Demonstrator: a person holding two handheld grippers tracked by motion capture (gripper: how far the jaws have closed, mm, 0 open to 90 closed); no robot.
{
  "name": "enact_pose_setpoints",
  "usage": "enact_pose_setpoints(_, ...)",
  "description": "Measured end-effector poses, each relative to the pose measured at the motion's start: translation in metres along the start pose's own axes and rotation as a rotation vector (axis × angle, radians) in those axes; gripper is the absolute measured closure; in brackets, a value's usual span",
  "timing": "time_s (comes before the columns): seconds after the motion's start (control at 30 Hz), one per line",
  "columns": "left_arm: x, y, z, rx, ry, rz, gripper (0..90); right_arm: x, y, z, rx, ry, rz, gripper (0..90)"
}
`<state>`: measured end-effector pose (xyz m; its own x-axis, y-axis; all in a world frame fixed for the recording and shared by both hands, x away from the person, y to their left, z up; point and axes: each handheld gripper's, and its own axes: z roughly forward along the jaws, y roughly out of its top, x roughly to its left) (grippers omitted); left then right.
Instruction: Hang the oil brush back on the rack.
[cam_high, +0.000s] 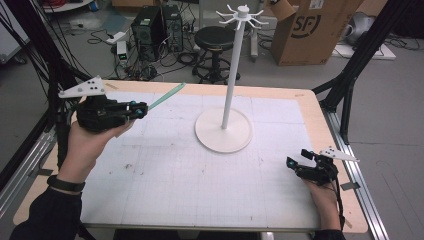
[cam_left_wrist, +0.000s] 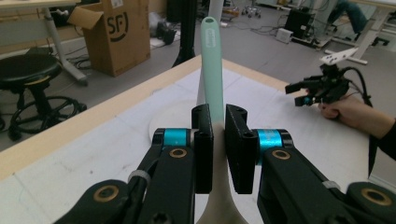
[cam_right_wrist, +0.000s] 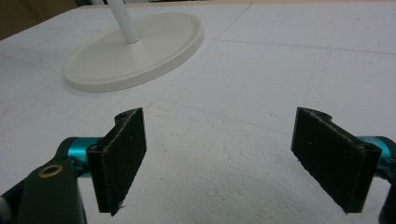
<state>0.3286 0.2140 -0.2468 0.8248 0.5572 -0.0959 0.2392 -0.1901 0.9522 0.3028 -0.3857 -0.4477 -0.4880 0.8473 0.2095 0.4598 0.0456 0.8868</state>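
My left gripper (cam_high: 142, 109) is raised over the table's left side and is shut on a long utensil (cam_high: 167, 96) with a mint green handle. The handle (cam_left_wrist: 212, 70) sticks out past the jaws toward a white hanging stand (cam_high: 232, 75); there is a hole near its tip, and its pale lower part runs back under the gripper. The stand has a round base (cam_high: 223, 131) and hook arms at its top. My right gripper (cam_high: 296, 163) rests low at the table's right front, open and holding nothing, and it is seen across the table (cam_left_wrist: 299, 89) too. Its jaws (cam_right_wrist: 233, 158) stand wide apart over the bare mat, short of the base (cam_right_wrist: 135, 51).
A white gridded mat (cam_high: 175, 170) covers most of the wooden table. Beyond the far edge stand a black stool (cam_high: 215, 40), computer towers (cam_high: 157, 30) and a cardboard box (cam_high: 312, 30). Black frame struts (cam_high: 360, 55) rise at both sides.
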Motion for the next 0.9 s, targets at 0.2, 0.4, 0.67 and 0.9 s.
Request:
enact_pose_setpoints(0.2,-0.001,0.024,0.006,-0.020,-0.025,0.012,82.0,0.000,0.000,0.000,0.000,0.002,0.001,17.2)
enact_pose_setpoints(0.4,-0.001,0.043,0.008,-0.034,-0.036,0.026,82.0,0.000,0.000,0.000,0.000,0.004,0.003,17.2)
enact_pose_setpoints(0.67,-0.001,0.068,0.011,-0.043,-0.047,0.043,82.0,0.000,0.000,0.000,0.003,0.004,0.006,17.2)
enact_pose_setpoints(0.9,-0.008,0.086,0.017,-0.053,-0.051,0.072,82.0,0.000,0.000,0.000,0.003,0.007,0.008,17.2)
